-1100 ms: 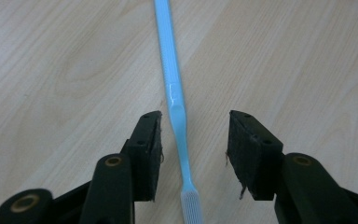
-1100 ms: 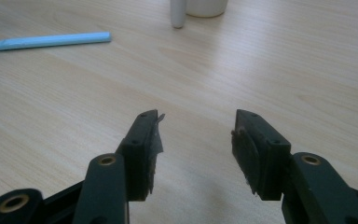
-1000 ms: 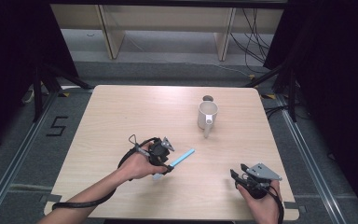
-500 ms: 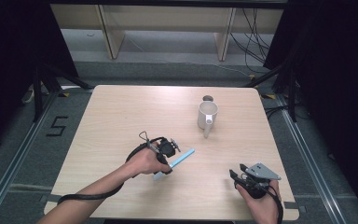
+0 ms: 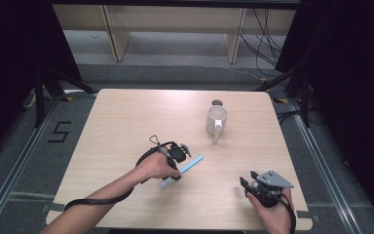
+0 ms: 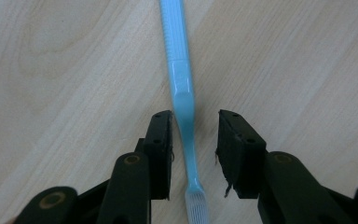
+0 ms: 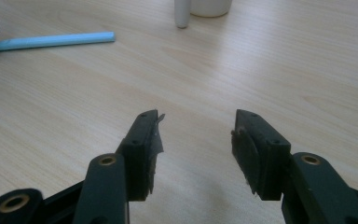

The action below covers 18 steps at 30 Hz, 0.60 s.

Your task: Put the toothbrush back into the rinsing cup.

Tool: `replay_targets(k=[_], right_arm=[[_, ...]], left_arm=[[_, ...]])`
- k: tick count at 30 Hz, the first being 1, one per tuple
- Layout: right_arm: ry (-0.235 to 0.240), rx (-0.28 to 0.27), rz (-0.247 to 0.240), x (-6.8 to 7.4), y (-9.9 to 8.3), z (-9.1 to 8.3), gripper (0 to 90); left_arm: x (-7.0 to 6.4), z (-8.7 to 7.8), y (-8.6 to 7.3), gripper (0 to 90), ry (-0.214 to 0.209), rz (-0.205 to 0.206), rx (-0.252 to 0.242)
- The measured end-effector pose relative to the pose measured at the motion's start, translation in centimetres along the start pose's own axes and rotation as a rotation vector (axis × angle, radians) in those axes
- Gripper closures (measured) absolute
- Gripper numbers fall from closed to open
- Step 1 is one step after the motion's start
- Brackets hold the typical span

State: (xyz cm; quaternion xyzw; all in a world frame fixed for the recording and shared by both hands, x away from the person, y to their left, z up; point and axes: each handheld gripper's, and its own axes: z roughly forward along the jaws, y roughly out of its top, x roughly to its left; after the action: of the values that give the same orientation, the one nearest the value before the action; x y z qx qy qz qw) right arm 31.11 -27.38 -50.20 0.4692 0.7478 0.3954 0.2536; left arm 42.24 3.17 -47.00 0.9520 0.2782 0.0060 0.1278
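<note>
Left tongs [image 6: 195, 154] astride toothbrush [image 6: 182, 88] (mug [image 5: 217, 120] seemingly empty)

High view: fixed, above the person's edge of the table [image 5: 126, 112], facing forward and down, far enough to take in the whole top, floor and shelving toward 12 o'clock. Left gripper view: rides the left gripper [image 6: 195, 140], looks almost straight down between its parted jaws, very close to the wood; the toothbrush [image 6: 182, 88] runs from 6 to 12 o'clock between them. Right gripper view: rides the right gripper [image 7: 196, 140], low and nearly level over the table, facing the mug [image 7: 205, 7] at 12 o'clock. Shared ground: toothbrush [image 5: 187, 166] in all three views, at 10 o'clock [image 7: 51, 41] in the right gripper view; mug [image 5: 216, 121] in high and right gripper views.
</note>
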Motion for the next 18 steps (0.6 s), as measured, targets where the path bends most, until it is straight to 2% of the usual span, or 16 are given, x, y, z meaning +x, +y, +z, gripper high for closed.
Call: replay_targets(k=[9,10,15,16,18], right_arm=[[0.000,-0.001,-0.001,-0.01,0.00,-0.01,51.4],[-0.009,-0.014,-0.041,-0.31,0.03,0.03,51.5],[-0.008,-0.013,-0.040,-0.30,0.02,0.05,51.5],[-0.001,-0.001,-0.004,-0.01,-0.01,0.01,51.5],[-0.007,-0.007,-0.015,-0.06,0.00,0.02,51.4]], left_arm=[[0.16,0.31,0.13,67.1,0.006,0.004,-0.002],[0.16,0.32,0.12,68.2,0.008,0.008,-0.001],[0.17,0.33,0.20,69.7,0.008,0.018,0.001],[0.19,0.37,0.20,70.0,0.009,0.023,0.001],[0.19,0.48,0.21,70.3,0.010,0.026,0.001]])
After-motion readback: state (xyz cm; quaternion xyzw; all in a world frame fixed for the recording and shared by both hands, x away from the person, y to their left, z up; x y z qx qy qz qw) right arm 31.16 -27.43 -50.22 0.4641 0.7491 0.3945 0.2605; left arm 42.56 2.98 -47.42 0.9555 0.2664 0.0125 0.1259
